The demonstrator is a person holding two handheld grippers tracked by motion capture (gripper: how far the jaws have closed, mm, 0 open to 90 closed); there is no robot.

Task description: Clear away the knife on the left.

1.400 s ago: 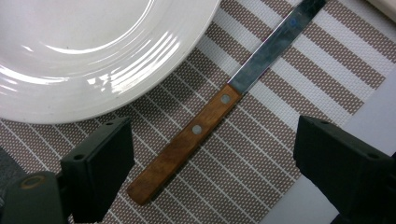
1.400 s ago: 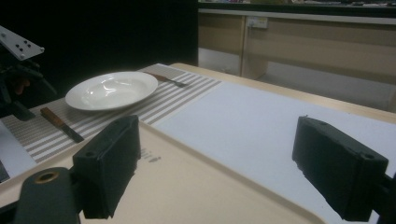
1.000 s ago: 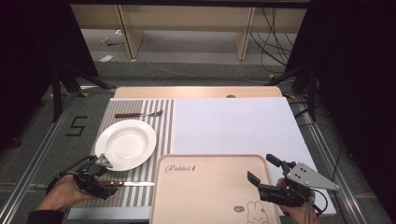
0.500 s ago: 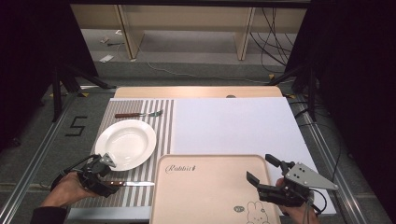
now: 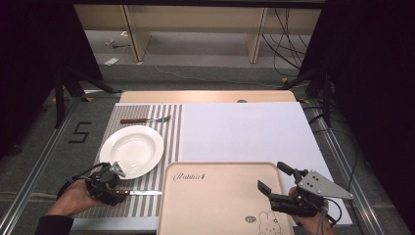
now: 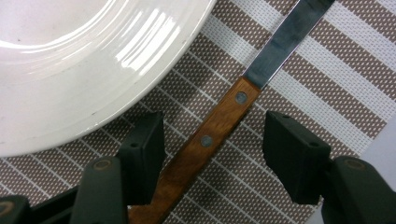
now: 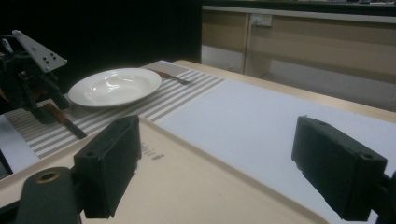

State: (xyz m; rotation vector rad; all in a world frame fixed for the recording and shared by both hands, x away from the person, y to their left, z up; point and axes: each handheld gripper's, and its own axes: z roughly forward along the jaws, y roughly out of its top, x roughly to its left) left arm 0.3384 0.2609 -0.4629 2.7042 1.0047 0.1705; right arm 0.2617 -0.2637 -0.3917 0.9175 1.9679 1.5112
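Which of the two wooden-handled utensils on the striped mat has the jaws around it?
The wooden-handled knife beside the white plate, framed by the left gripper. The wooden-handled fork lies beyond the plate, untouched.

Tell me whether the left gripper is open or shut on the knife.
Open. The left gripper has a jaw on each side of the knife handle, with gaps showing.

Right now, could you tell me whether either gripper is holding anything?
Nothing is held: the left gripper straddles the knife handle with open jaws; the right gripper is open.

Glossy white ceramic plate (image 6: 70, 60), knife (image 6: 224, 116) with riveted wooden handle and smooth metal blade, woven striped placemat (image 6: 327, 79)
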